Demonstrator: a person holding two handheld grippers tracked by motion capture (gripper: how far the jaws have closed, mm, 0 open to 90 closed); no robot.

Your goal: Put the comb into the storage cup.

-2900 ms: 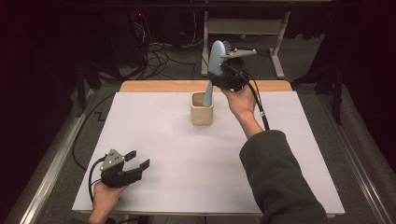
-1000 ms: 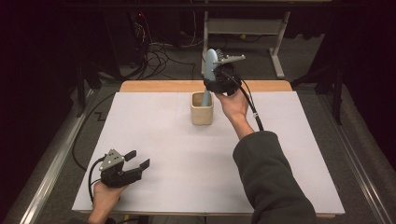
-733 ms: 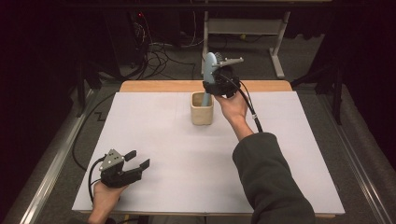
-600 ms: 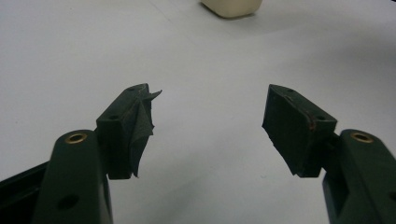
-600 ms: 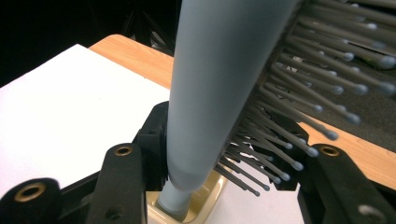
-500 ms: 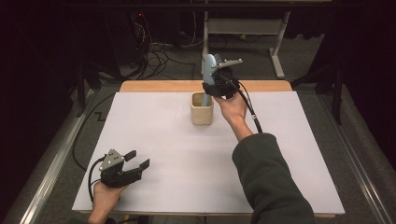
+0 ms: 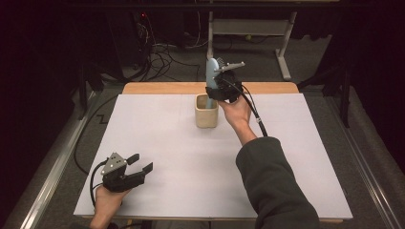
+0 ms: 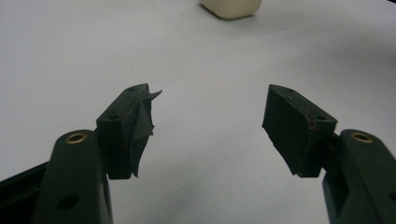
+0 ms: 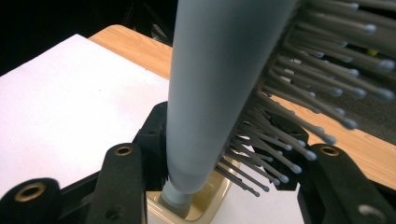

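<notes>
My right gripper (image 9: 219,172) clamps a grey-blue hairbrush (image 9: 219,84) upright, handle tip in the beige cup (image 7: 207,110) at twelve o'clock; the tip's depth is hidden. My left gripper (image 8: 208,116) gapes empty.

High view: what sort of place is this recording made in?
Probably a lab or workshop recording station, not a home: a table covered in plain white, loose cables on the carpet behind it, and a metal desk frame in a dark room.
</notes>
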